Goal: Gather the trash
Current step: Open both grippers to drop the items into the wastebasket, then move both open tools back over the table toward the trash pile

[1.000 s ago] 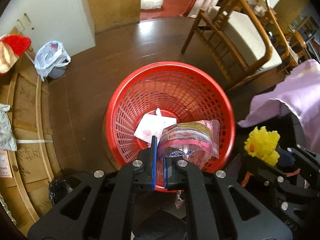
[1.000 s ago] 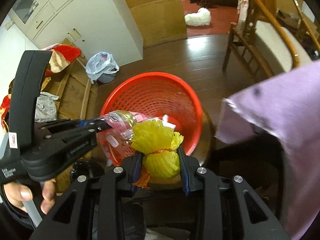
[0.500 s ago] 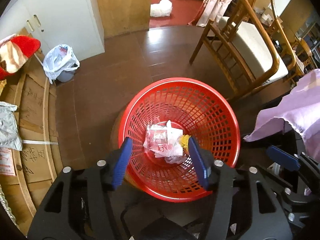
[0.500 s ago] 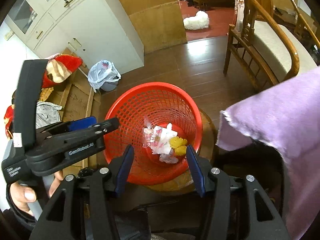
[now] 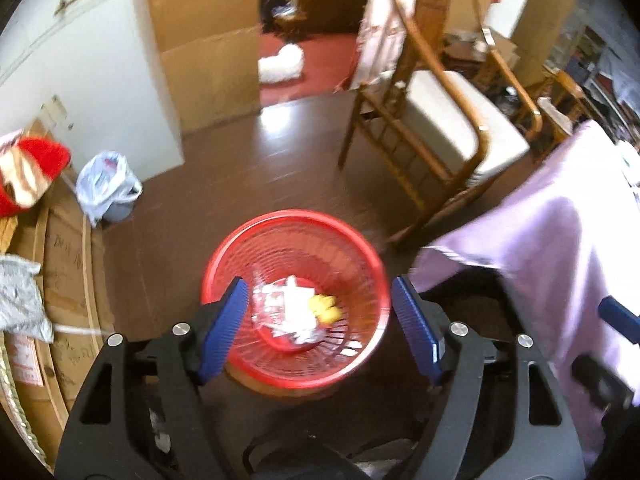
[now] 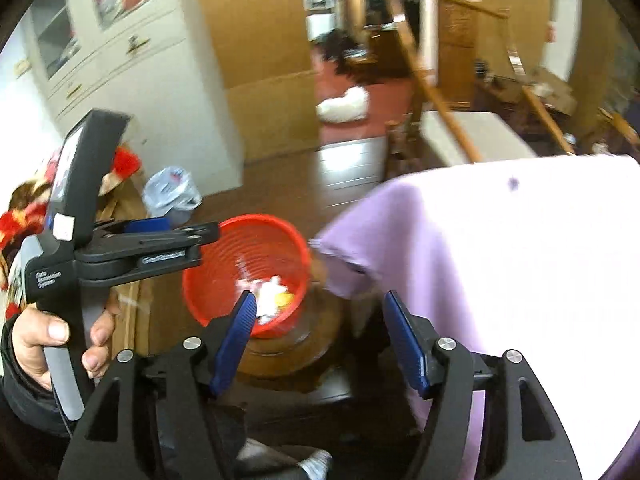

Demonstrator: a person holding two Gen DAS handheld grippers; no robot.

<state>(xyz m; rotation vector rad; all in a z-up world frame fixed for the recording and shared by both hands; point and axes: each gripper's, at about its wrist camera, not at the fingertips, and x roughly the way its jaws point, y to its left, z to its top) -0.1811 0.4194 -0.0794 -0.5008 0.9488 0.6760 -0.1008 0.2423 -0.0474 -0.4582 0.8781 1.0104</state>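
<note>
dark wood floor, red basket point(image 5: 294, 224) apparently holding wrappers; left gripper point(image 5: 320, 320) and right gripper point(image 6: 320, 336), both wide and empty after just opening, should clear its rim before seeking more trash.

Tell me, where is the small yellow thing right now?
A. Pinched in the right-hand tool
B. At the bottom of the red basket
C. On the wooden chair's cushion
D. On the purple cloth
B: the yellow piece lies among white wrappers inside the red basket; both tools' jaws stand open and empty.
</note>
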